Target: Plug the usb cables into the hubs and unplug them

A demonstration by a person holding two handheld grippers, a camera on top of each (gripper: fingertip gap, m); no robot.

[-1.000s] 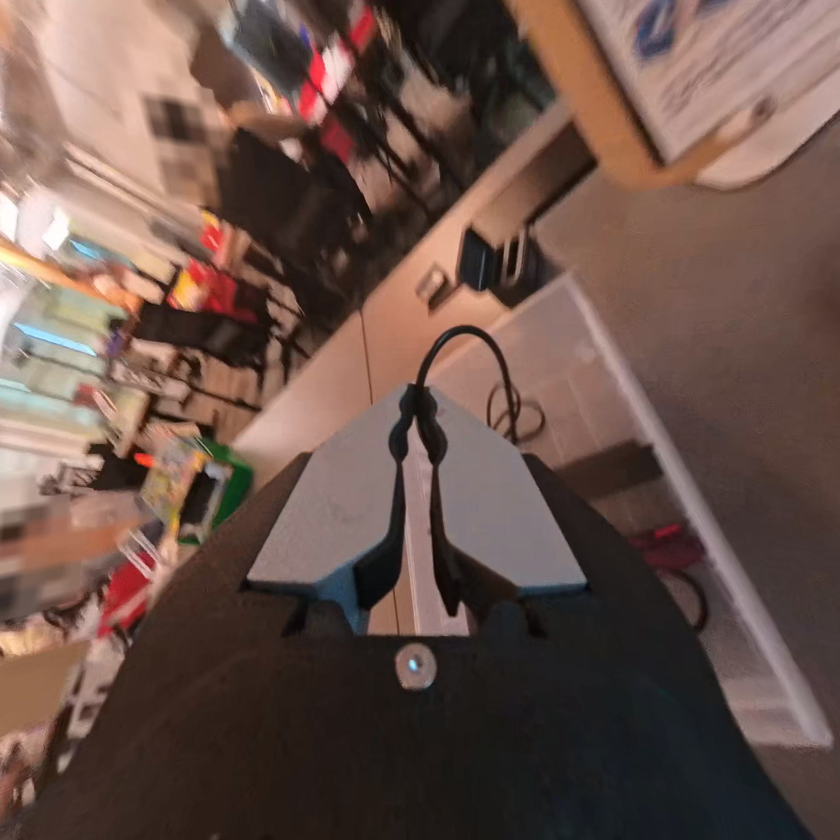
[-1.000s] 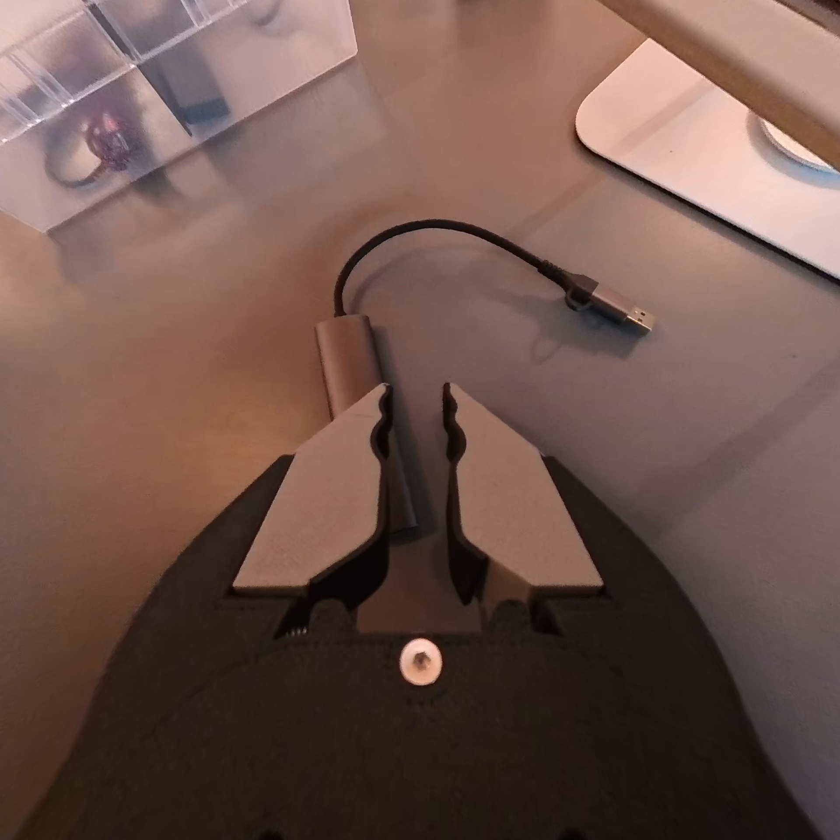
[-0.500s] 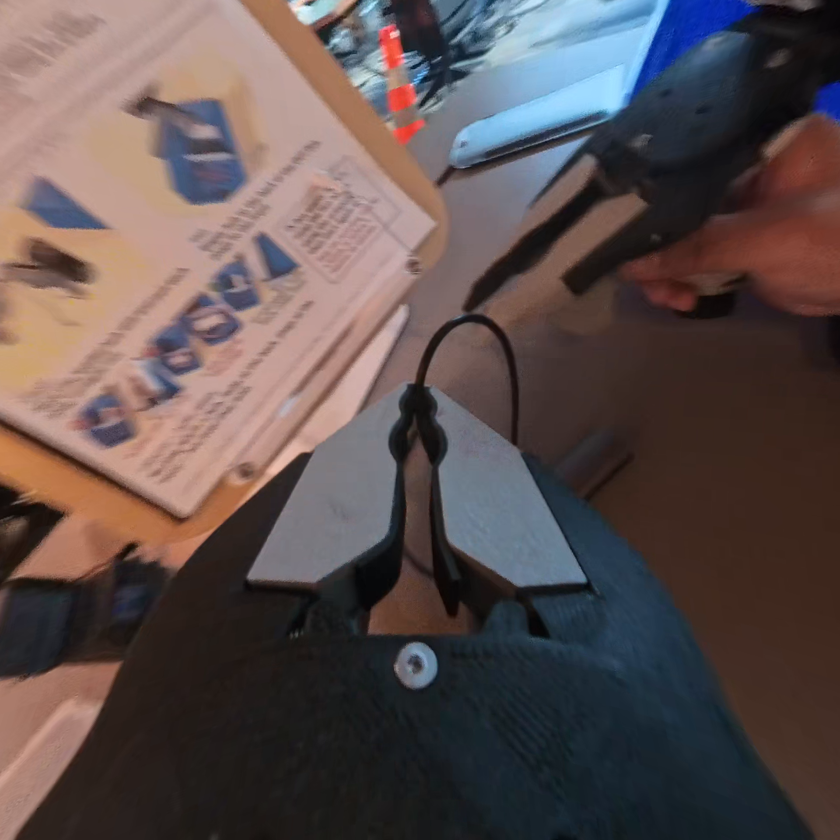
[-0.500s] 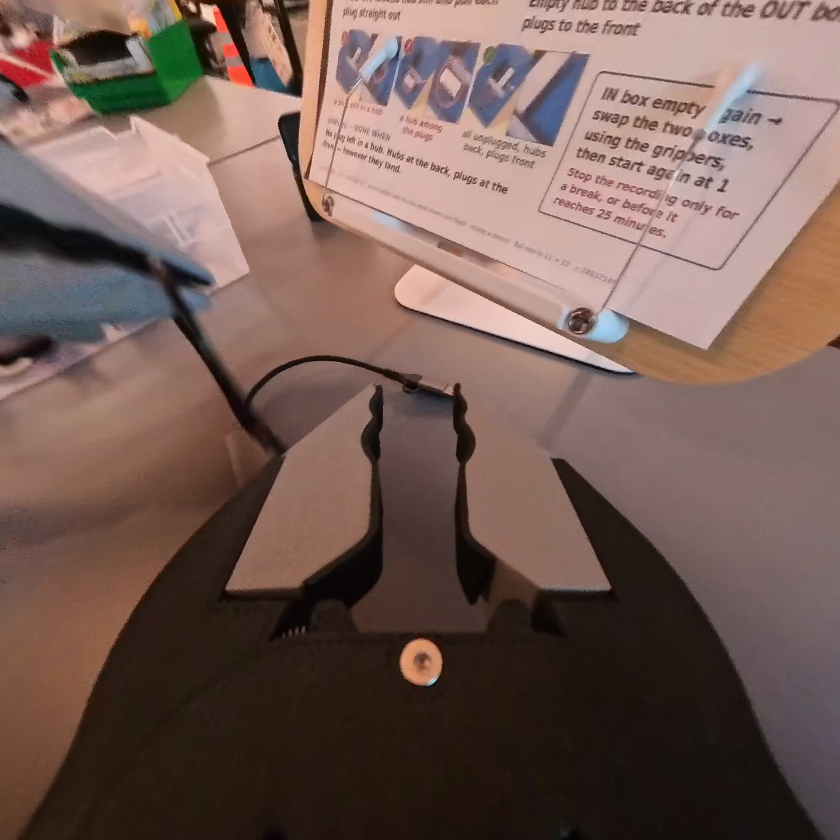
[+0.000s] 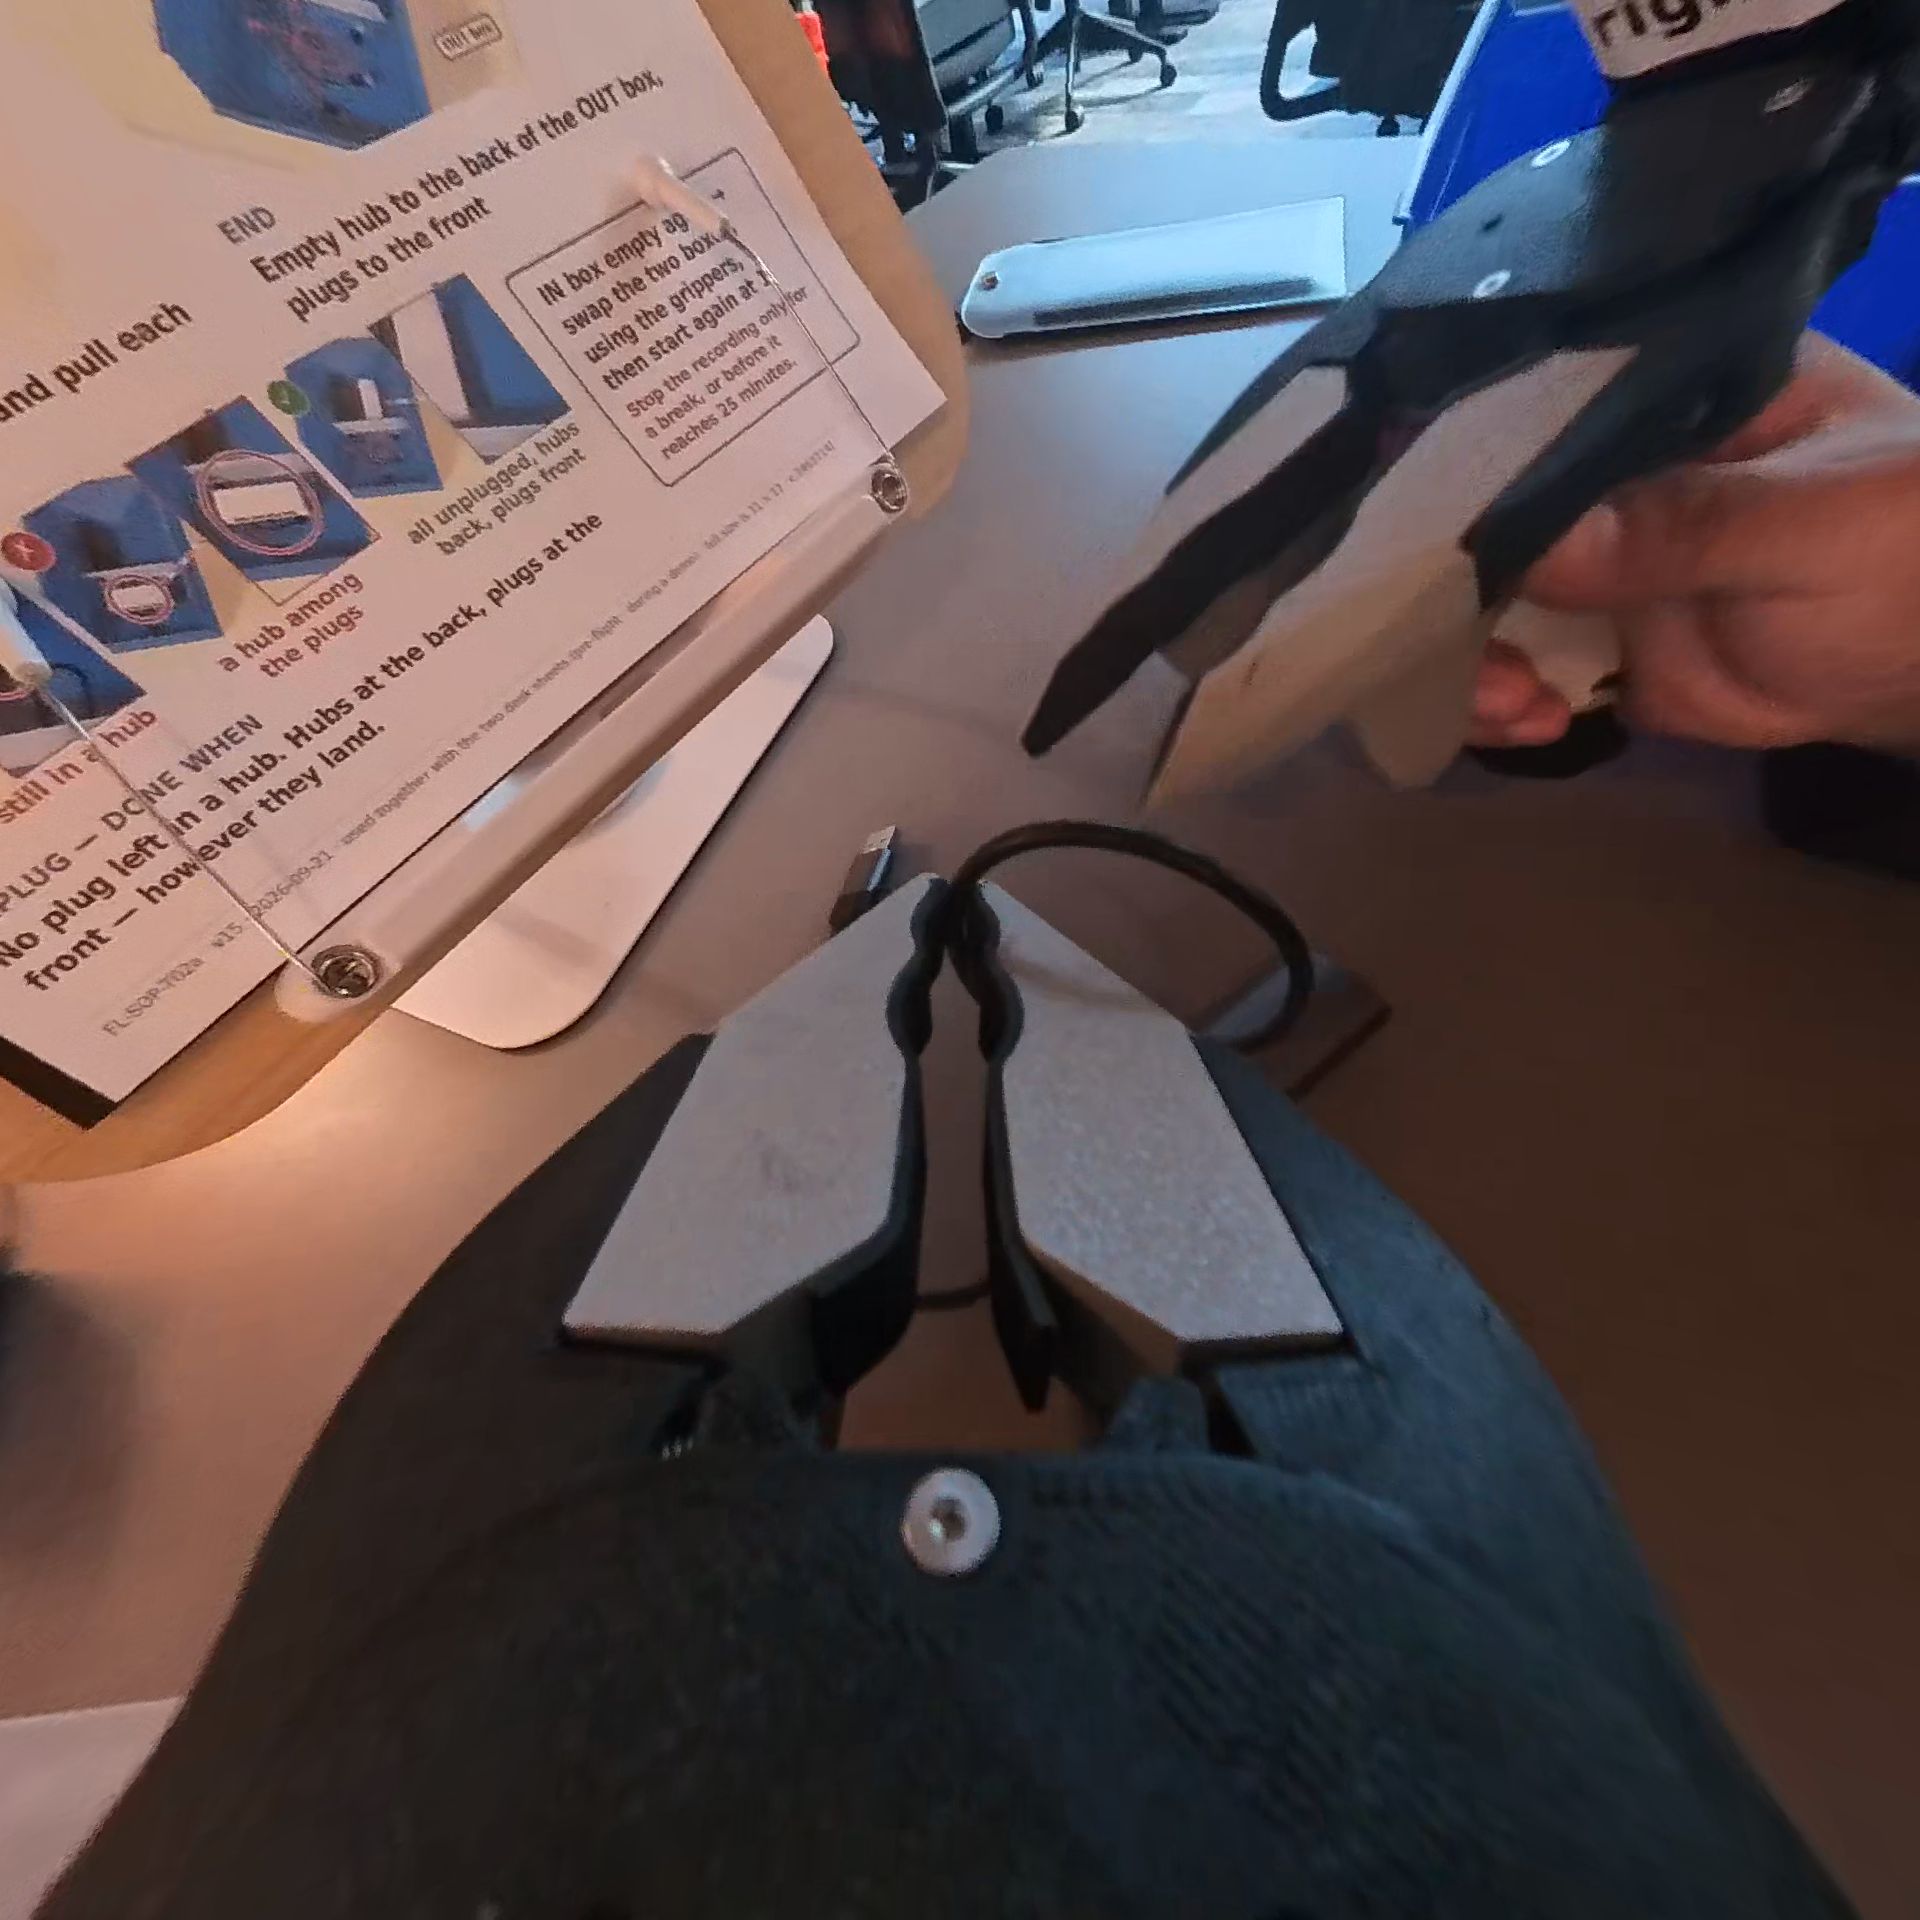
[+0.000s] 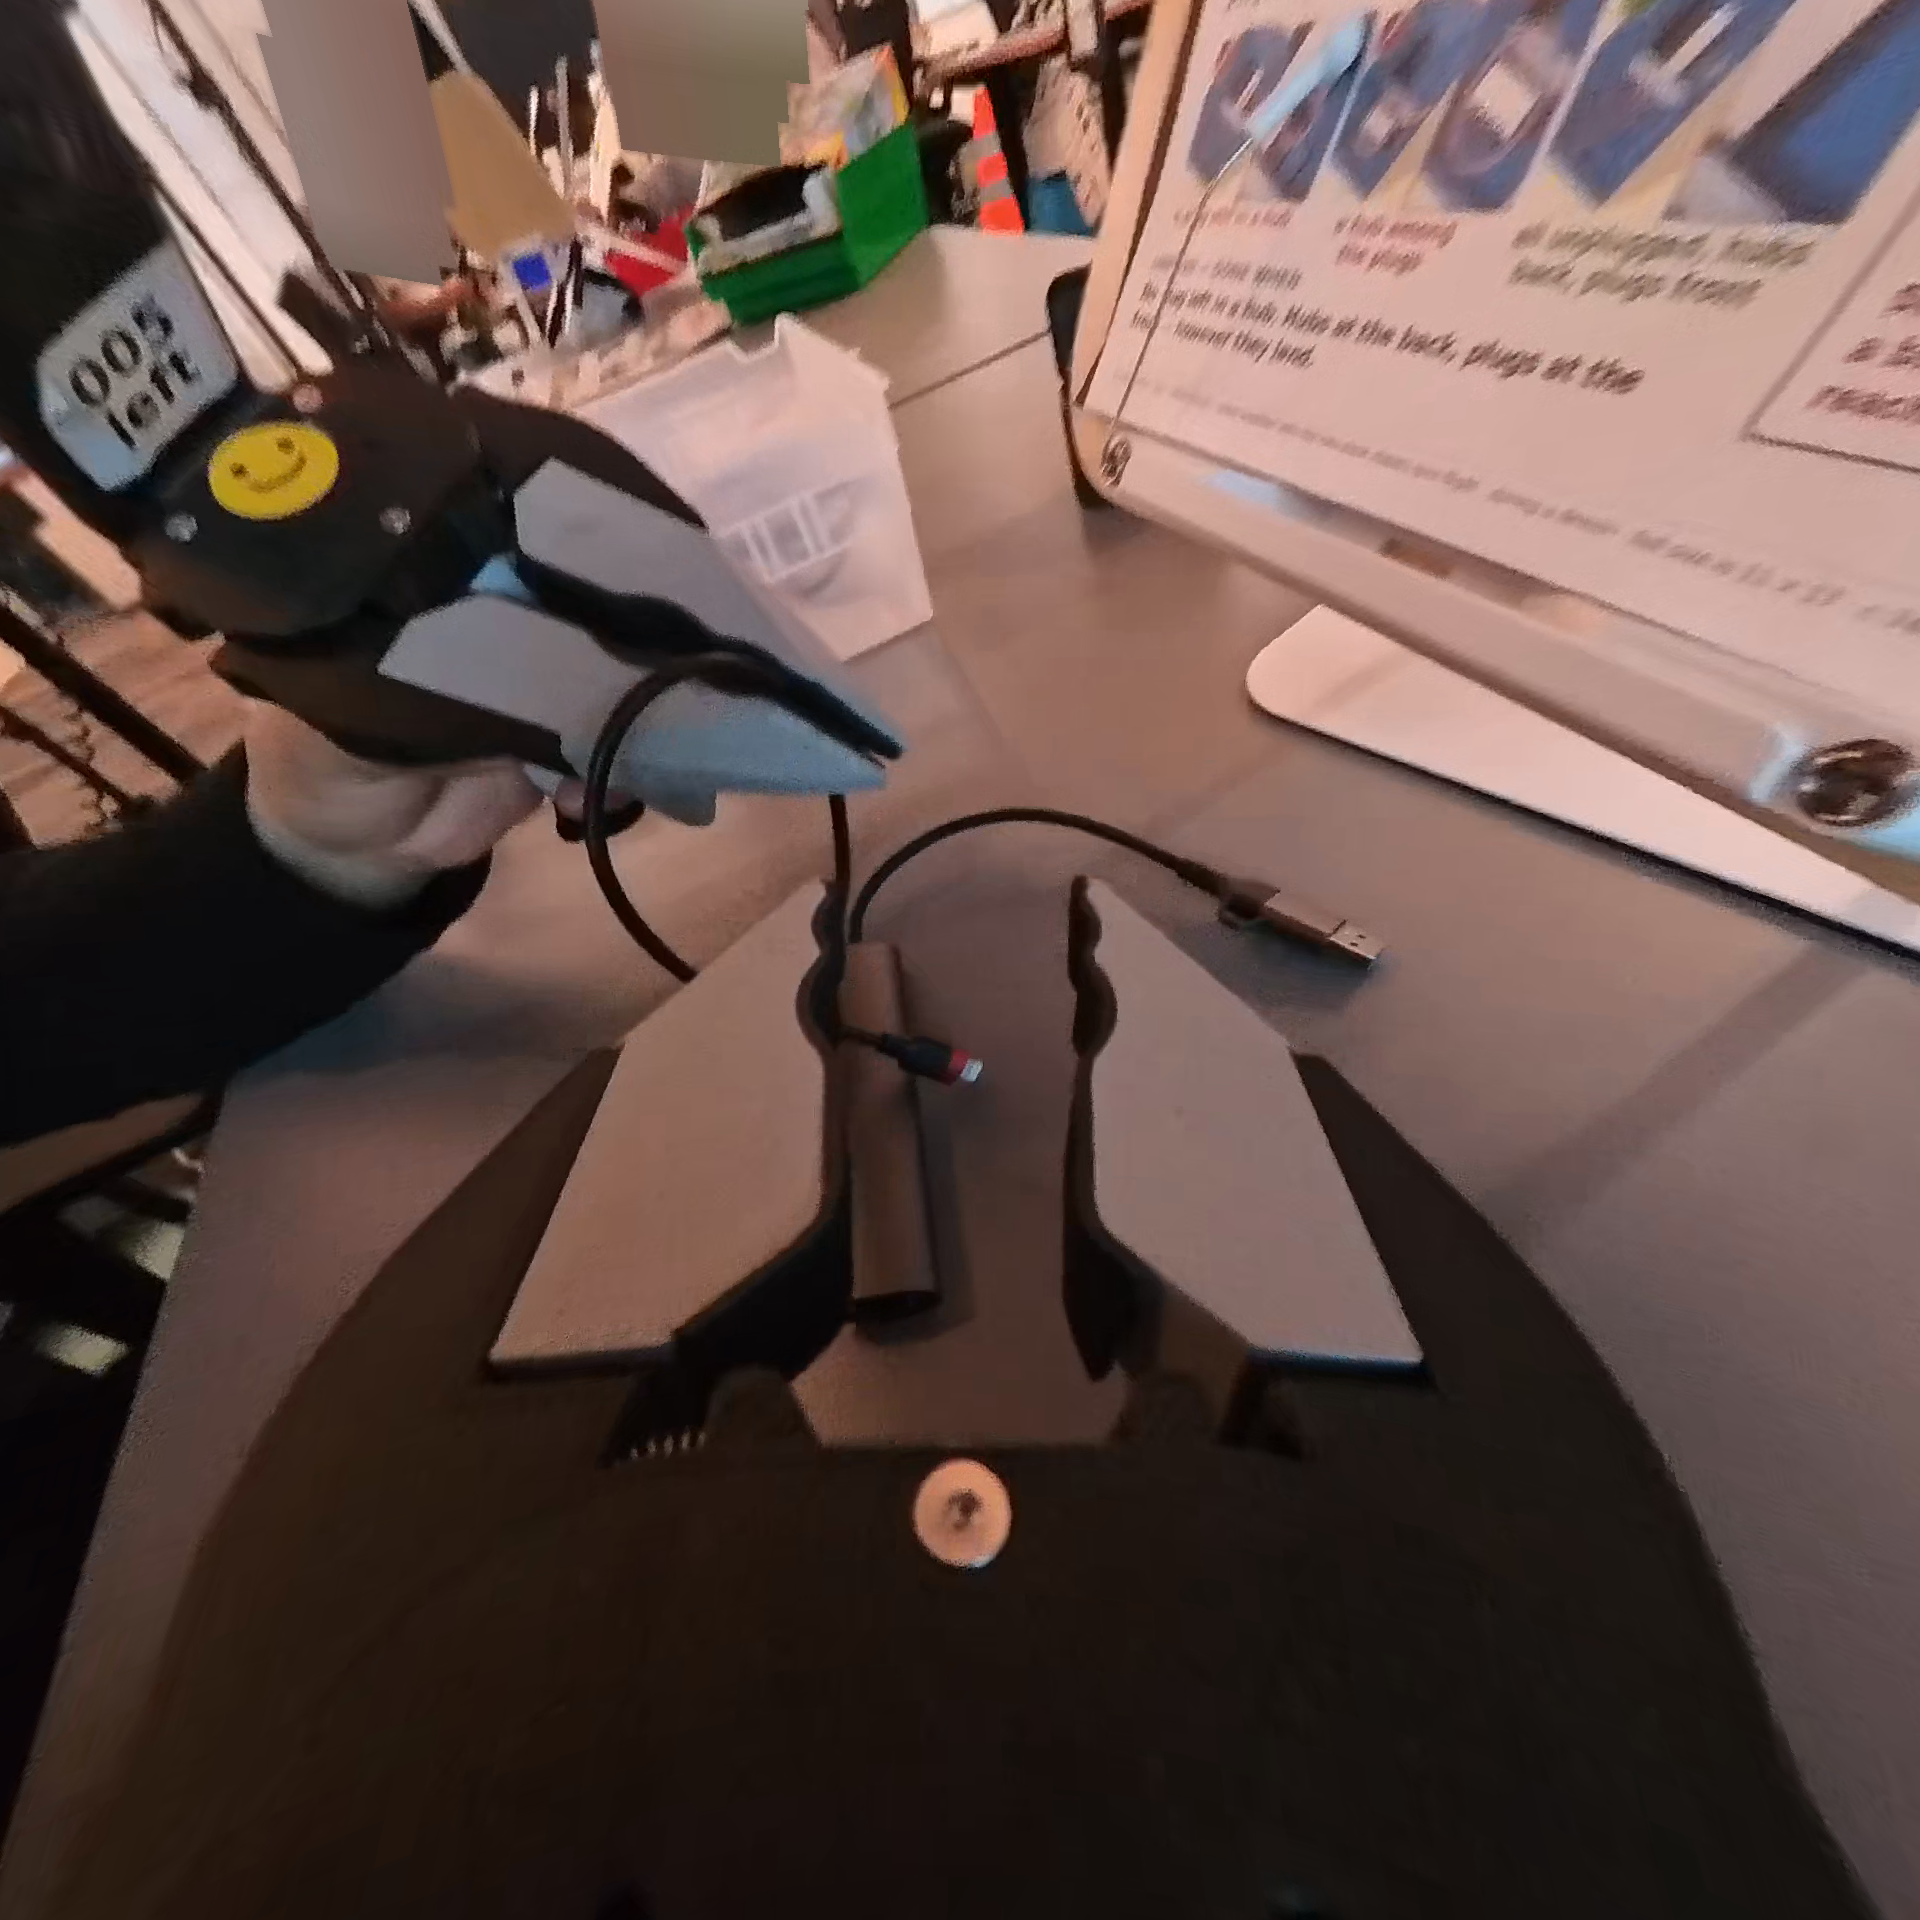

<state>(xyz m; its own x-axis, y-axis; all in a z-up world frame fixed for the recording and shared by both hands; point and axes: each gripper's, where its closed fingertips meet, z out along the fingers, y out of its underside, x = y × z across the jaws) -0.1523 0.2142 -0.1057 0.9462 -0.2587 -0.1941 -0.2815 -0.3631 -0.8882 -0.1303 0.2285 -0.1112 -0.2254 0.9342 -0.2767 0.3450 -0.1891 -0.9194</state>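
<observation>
My left tongs point(image 5: 961, 914) are pinched shut on a thin black cable point(image 5: 1195, 862). It loops up out of the tips and drops back toward the surface point(image 5: 1558, 1143) (loop also shows in the right wrist view, hanging under the left tongs point(image 6: 878, 748)). Its red-tipped plug point(image 6: 940, 1060) hangs just over the hub point(image 6: 888, 1122), not inserted as far as I can see.

My right tongs point(image 6: 951, 935) are open, a wide gap between the fingers, holding nothing. From the left wrist view they hover above the surface, tips angled down point(image 5: 1101, 717).

The hub is a slim grey bar lying flat on the surface, between the right tongs' fingers and close against the left-hand one; can't tell if they touch. Its own short black lead point(image 6: 1039, 831) arcs away to a silver USB plug point(image 6: 1304, 925) lying loose on the surface, near the white foot point(image 6: 1455, 717) of the instruction board point(image 6: 1507, 312).

Beyond the left tongs, toward the far edge: a clear plastic box point(image 6: 790, 488); contents too blurred to tell. Green bin point(image 6: 831, 249) farther back.
</observation>
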